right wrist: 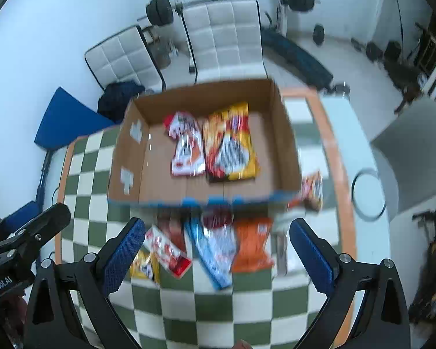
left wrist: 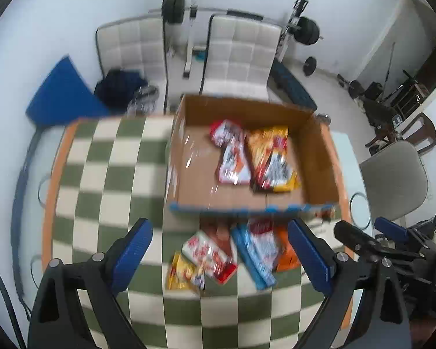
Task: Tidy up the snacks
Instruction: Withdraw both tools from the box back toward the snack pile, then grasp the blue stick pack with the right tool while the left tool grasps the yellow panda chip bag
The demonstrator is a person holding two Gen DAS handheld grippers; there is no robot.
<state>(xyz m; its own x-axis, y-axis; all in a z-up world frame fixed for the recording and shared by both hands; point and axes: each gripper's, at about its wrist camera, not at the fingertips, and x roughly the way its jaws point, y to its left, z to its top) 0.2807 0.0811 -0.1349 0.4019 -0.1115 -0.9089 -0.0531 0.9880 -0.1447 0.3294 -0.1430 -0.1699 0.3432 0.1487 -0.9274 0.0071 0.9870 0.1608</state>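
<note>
Both grippers wide apart, hovering over the loose snack pile, box waiting beyond.

My left gripper (left wrist: 221, 257) and right gripper (right wrist: 218, 250) hang spread and empty above the checkered counter (left wrist: 101, 174). Nearest lie the yellow packet (right wrist: 144, 267), the red-and-white packet (right wrist: 167, 250), the blue-and-white packet (right wrist: 215, 250) and the orange packet (right wrist: 251, 244), overlapping in front of the cardboard box (right wrist: 287, 145). I'd take a top one by its edge, lift clear, then lay it flat beside the two packets already inside (right wrist: 215, 148).
</note>
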